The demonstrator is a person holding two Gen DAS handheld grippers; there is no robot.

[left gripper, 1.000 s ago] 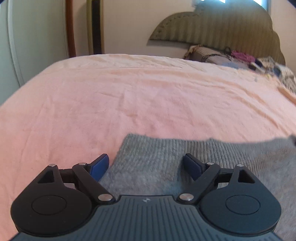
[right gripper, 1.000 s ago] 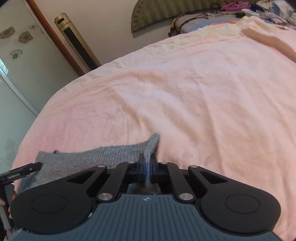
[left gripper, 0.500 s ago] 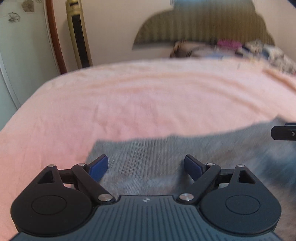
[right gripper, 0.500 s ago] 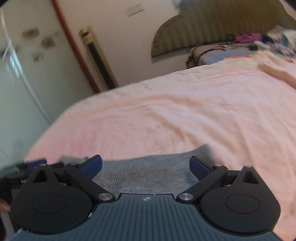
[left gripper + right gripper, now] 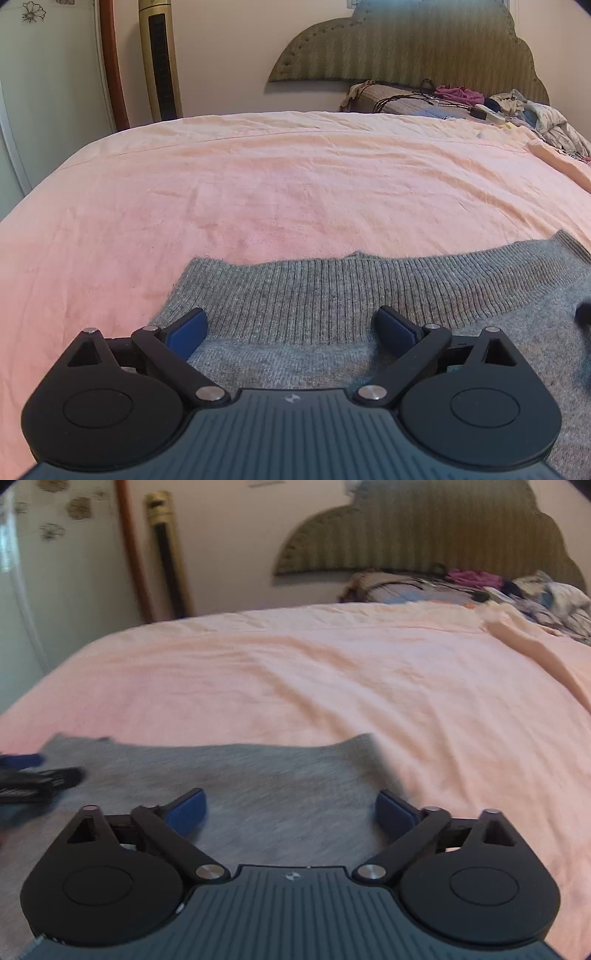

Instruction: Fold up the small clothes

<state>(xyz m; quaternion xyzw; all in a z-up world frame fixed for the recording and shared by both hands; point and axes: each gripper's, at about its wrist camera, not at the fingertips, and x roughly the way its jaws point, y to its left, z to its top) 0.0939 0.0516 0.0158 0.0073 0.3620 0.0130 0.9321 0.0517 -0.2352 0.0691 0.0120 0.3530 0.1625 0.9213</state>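
A grey knit sweater [image 5: 332, 295] lies flat on the pink bed sheet [image 5: 295, 184], its ribbed hem running across the left wrist view. My left gripper [image 5: 291, 325] hovers over the hem's left part. Its jaws are opening wide, and the blue pads stand apart from the knit that lies beneath them. In the right wrist view, my right gripper [image 5: 291, 805] is over the sweater's [image 5: 258, 771] right part near its corner. Its jaws are also opening, with nothing pinched. The left gripper's fingers [image 5: 55, 777] show at the left edge.
The sheet stretches far ahead and to both sides. A pile of clothes and cables [image 5: 461, 99] lies by the headboard [image 5: 406, 48]. A gold tower fan [image 5: 160, 62] and a pale wardrobe door [image 5: 48, 74] stand beyond the bed's left edge.
My right gripper let go of the sweater's edge and spread wide; the lifted corner dropped flat. Both grippers shifted sideways and rolled level, and the left jaws widened a little.
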